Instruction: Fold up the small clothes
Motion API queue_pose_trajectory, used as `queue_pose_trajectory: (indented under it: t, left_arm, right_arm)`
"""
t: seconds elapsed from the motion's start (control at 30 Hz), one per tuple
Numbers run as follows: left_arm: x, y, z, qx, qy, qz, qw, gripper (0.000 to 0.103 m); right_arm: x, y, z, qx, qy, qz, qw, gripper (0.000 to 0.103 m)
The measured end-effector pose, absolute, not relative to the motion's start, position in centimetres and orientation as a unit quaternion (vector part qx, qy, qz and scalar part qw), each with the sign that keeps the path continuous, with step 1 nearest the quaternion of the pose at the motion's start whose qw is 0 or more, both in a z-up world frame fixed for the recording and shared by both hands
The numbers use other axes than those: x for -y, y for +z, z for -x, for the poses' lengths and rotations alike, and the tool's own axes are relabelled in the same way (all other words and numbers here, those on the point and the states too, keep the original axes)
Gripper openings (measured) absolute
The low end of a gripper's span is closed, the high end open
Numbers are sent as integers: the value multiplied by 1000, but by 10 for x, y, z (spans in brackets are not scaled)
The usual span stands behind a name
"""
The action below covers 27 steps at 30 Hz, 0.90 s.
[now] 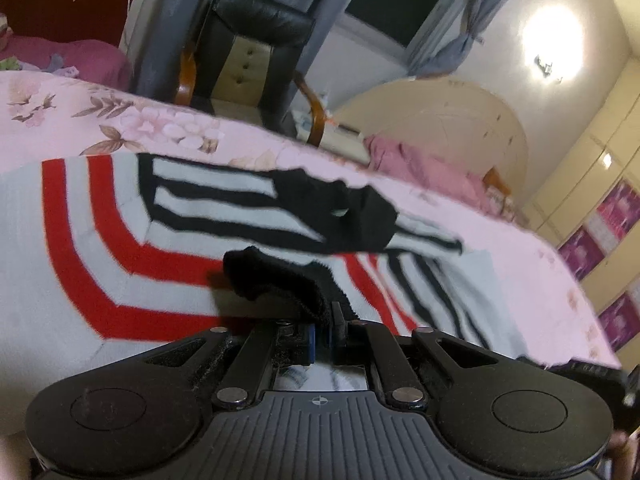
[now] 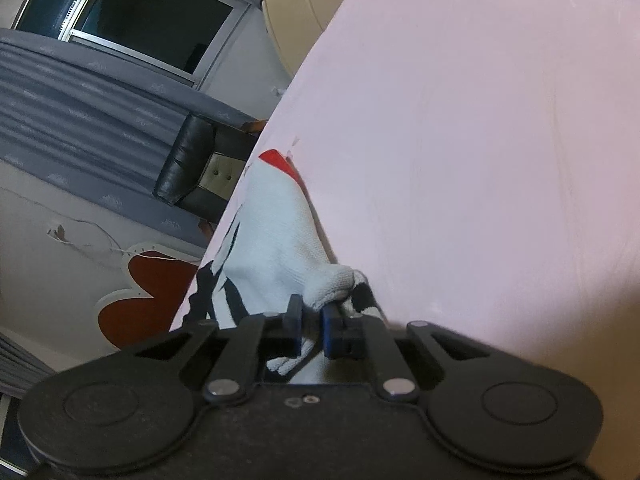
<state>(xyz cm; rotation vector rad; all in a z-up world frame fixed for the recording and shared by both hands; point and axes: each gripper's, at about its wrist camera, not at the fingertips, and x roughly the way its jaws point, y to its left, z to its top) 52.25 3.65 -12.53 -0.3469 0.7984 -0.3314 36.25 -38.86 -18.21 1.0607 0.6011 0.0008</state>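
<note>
A small white knit sweater (image 1: 92, 248) with red and black stripes lies on the pink bed. In the left wrist view my left gripper (image 1: 322, 322) is shut on a black knit edge (image 1: 280, 280) of the sweater, lifted just above the garment. In the right wrist view my right gripper (image 2: 312, 320) is shut on a white knit corner (image 2: 280, 256) of the same sweater, with black stripes beside it and a red stripe (image 2: 280, 162) farther off. The cloth hangs bunched from the jaws.
A pink floral bedspread (image 1: 168, 132) covers the bed (image 2: 480, 160). A black leather armchair (image 1: 248, 52) stands beyond the bed's far edge, with grey curtains (image 2: 80, 112) and a dark window behind. A pink pillow (image 1: 420, 168) lies at the headboard.
</note>
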Motion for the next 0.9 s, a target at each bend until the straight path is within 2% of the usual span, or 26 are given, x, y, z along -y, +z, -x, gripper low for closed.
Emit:
queue_pose_trajectory:
  t: [0.1,0.23,0.33,0.37,0.4,0.43,0.47,0.5,0.63,0.73,0.77,0.8,0.9]
  left_arm:
    - [-36,-141,-521,-412,-150,159,884,5]
    - [-35,-142,-518,-408,-144,169,886,6]
    - [-33,-141,-516,-403,-147,157,890,7]
    - [-33,-140,-514,-402,-149,154,890,17]
    - [-35,-139,-512,-399,-155,157,890,39]
    - [-38,-137,-510,-392,-158,161,892,54]
    - [-40,-133,-505,-378,-149,157,900,76]
    - [-41,-130,-502,-365,-135,148,909,77]
    - [-49,-133,-517,-373,-131,160,905,75]
    - [-45,-137,-534,-382,-121,148,904,50]
    - [-45,-140,-539,-388,-118,145,903,29]
    - [-44,-141,-541,-390,-116,141,902,18]
    - [-45,-146,-544,-388,-117,144,903,11]
  right_arm:
    - [388,-182,-362,-285,-3,-488,825,8]
    - [391,-180,-362,-294,2,-472,831,9]
    - [393,-168,-359,-303,26,-457,836,30]
    - [393,-161,-356,-300,33,-442,845,39]
    - [394,-153,-351,-293,39,-425,856,44]
    - [396,-146,-346,-286,42,-409,866,45]
    - [399,-140,-344,-280,45,-396,873,45]
    - [402,-134,-343,-274,46,-383,881,45]
    - [414,-121,-366,-263,42,-340,902,43]
    - [420,-123,-402,-261,48,-335,904,42]
    - [421,-124,-415,-265,50,-333,904,42]
    - [422,-127,-430,-271,56,-334,901,42]
    - [422,-136,-464,-287,66,-335,895,43]
